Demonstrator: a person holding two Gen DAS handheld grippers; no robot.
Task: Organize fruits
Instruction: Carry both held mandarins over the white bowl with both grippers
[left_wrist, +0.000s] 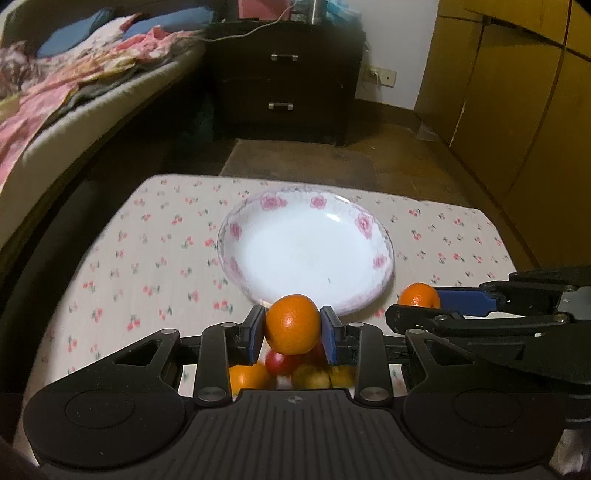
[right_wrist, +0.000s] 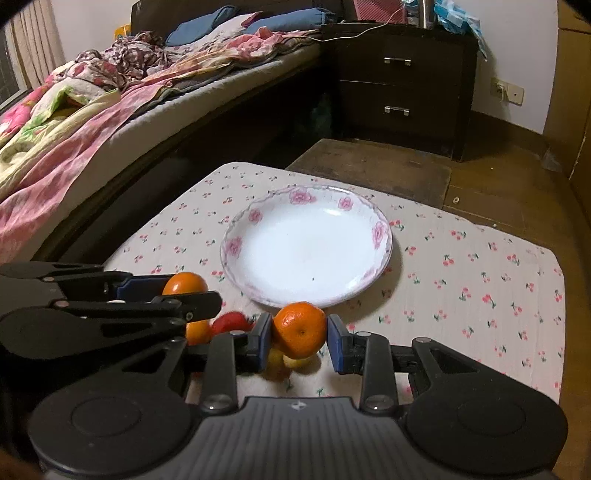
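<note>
My left claw (left_wrist: 292, 329) and right claw (right_wrist: 300, 329) each clamp an orange (left_wrist: 292, 324) over the cherry-print worktop (left_wrist: 147, 258), beside the bed (right_wrist: 110, 110).

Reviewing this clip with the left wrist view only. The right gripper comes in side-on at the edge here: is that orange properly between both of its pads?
Observer: Yes. The right wrist view shows the right gripper shut on the right-hand orange, with a blue pad on each side.
Operator: Is my own orange up off the pile?
Observer: Seen side-on, the left-hand orange in the left gripper sits higher than the red fruit.
Operator: What lies below the right gripper?
Observer: Yellowish fruit, lying on the cherry-print cloth.
</note>
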